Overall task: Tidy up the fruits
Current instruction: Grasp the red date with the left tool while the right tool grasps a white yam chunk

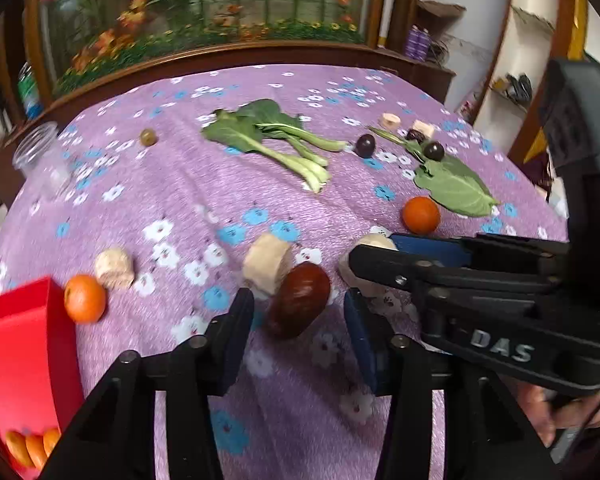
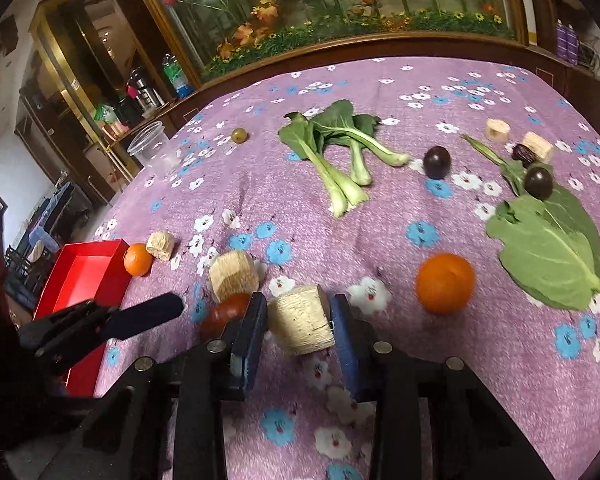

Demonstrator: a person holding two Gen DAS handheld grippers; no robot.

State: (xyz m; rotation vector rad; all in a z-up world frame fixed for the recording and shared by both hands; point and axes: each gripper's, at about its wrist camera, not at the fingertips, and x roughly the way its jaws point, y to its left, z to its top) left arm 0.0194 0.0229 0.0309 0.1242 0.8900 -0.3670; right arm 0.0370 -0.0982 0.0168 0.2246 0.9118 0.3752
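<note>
Two grippers are working close together at the near side of the bench (image 2: 480,380), and most of the hazards come from that crowding.

Far left: the red tray (image 1: 16,332) stands at the bench's left side with a few orange pieces in its near corner. A small orange (image 1: 85,298) lies just beside the tray's outer wall. A careless carry toward the tray could knock it into a roll.

Left of centre: the left gripper (image 1: 298,312) has its jaws spread astride the brown date (image 1: 300,300), which lies on the cloth. A slim gap shows at each pad, so the date is not yet gripped. It touches a second pale chunk (image 1: 268,268) behind it. Judgement: the date's skin is smooth and rounded, so an off-centre squeeze could squirt it out, or the chunk could be caught and dragged along.

Centre: the jaws of the right gripper (image 2: 300,316) pinch a pale fibrous chunk (image 2: 302,322), with the pads apparently touching both sides while it rests on the cloth. The hold is near the pad tips, so the chunk may twist or slip when lifted. This gripper's left finger is just beside the date, and the two tools are nearly touching. Either tool moving first could strike the other.

Right: a larger orange (image 2: 445,283) lies loose nearby. Any tug on the cloth could start it rolling.
</note>
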